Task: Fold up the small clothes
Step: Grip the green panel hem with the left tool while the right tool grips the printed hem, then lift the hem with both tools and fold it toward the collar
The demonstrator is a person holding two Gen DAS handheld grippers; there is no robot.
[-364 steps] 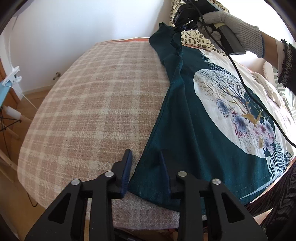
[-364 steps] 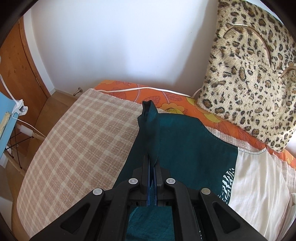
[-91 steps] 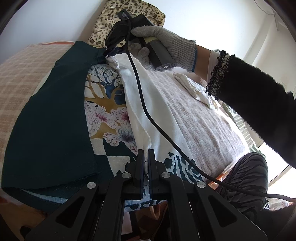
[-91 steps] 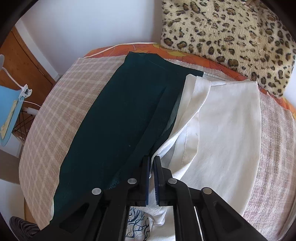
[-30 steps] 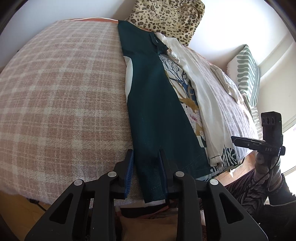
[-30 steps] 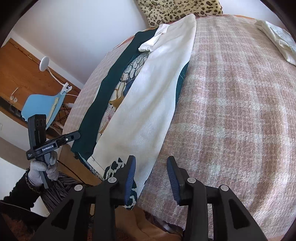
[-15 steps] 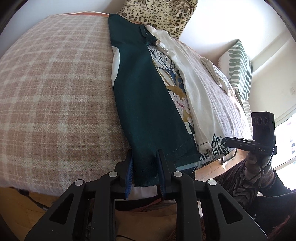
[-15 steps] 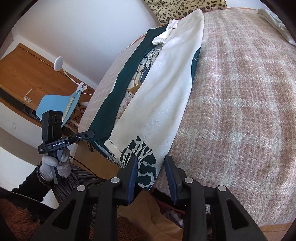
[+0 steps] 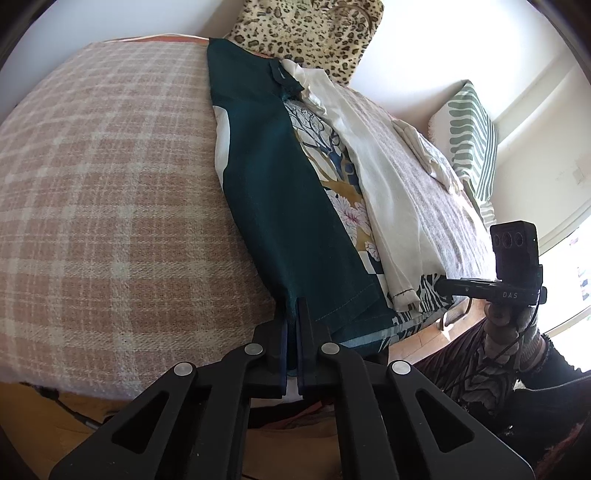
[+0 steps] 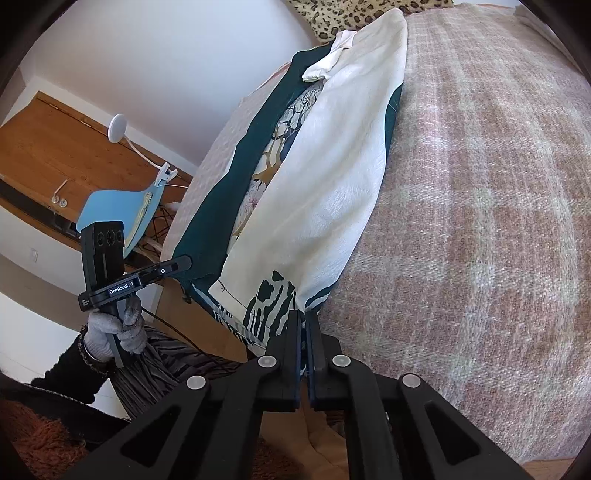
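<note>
A dark green top point(image 9: 280, 192) with a printed tree-and-flower panel lies lengthwise on the bed, both long sides folded in toward its middle: a green flap on one side, the pale reverse of the fabric point(image 10: 325, 177) on the other. Its hem hangs at the bed's near edge, and its neck end reaches the far edge by a leopard-print cushion point(image 9: 306, 33). The left claw point(image 9: 291, 314) is closed on the green hem corner. The right claw point(image 10: 303, 325) is pinched on the opposite hem corner, at the black-and-white striped print; how much cloth it holds is hard to tell. A pink-and-cream checked blanket point(image 9: 103, 177) covers the bed. A green-striped pillow point(image 9: 469, 129) leans at the far right corner.
</note>
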